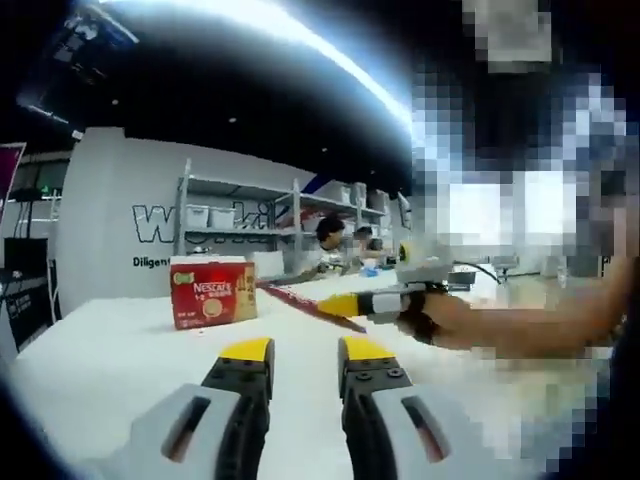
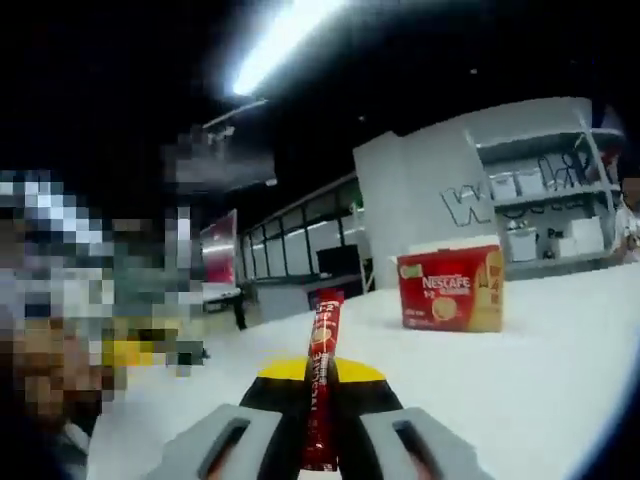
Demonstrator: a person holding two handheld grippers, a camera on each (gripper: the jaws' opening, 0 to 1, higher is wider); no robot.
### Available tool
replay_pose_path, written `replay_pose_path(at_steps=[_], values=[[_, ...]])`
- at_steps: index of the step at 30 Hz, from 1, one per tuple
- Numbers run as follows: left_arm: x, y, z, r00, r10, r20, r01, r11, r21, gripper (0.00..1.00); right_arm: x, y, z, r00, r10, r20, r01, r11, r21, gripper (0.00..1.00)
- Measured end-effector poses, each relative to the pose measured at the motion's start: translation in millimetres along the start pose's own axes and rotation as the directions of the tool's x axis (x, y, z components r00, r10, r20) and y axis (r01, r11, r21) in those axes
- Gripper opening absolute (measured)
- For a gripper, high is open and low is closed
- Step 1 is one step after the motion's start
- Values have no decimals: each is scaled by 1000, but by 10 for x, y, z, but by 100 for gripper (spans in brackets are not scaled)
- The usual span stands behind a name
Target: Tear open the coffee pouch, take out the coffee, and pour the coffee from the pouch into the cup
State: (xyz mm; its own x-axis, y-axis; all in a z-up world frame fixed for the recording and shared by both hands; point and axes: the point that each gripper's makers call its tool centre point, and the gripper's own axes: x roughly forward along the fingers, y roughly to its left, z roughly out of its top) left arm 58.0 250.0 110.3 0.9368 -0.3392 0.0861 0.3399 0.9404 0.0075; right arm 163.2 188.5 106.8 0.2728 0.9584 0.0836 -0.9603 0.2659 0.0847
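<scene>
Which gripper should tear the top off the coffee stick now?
Left, probably. The right gripper is shut on the red coffee stick, whose free end points outward. The left gripper is open and holds nothing, so it can pinch that end.

The left yellow-tipped black tool (image 1: 304, 352) has its jaws parted, gripping nothing. The right yellow-tipped tool (image 2: 320, 372), held in a hand (image 1: 445, 320), is clamped on a red stick.

surface: we see a white table (image 1: 110, 350) | on it: a red Nescafé box (image 1: 212, 291) stands upright toward the far edge, alone
</scene>
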Motion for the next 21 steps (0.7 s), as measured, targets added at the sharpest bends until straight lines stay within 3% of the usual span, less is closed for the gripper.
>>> replay_pose_path(at_steps=[2, 3, 7, 9, 13, 14, 15, 19, 21], values=[[-13, -41, 36, 1000, -11, 0, 11, 1000, -13, 28, -70, 272, 23, 999, 35, 31, -34, 998, -49, 7], [-26, -90, 93, 1000, -26, 11, 27, 999, -41, 28, -116, 486, 4, 998, 56, 35, -51, 992, -112, 7], [-42, -180, 194, 997, -65, 29, 69, 988, -140, 32, -209, 955, -17, 996, 74, 48, -57, 955, -292, 7], [-52, -249, 261, 994, -91, 53, 99, 978, -182, 32, -227, 1088, 18, 994, 85, 72, -56, 942, -332, 8], [-95, -334, 369, 984, -137, 114, 168, 925, -340, 29, -284, 1269, 146, 984, 85, 156, -13, 911, -413, 8], [-108, -343, 375, 983, -142, 114, 174, 917, -360, 25, -301, 1308, 175, 979, 91, 183, -3, 903, -430, 8], [-122, -344, 392, 983, -142, 120, 176, 918, -357, 23, -316, 1343, 158, 979, 94, 180, -8, 904, -428, 8], [-162, -419, 515, 973, -169, 159, 220, 889, -402, 17, -362, 1459, 171, 977, 99, 191, -3, 894, -448, 8], [-210, -487, 620, 962, -194, 189, 259, 866, -428, 14, -386, 1498, 193, 975, 98, 197, 1, 894, -449, 8]])
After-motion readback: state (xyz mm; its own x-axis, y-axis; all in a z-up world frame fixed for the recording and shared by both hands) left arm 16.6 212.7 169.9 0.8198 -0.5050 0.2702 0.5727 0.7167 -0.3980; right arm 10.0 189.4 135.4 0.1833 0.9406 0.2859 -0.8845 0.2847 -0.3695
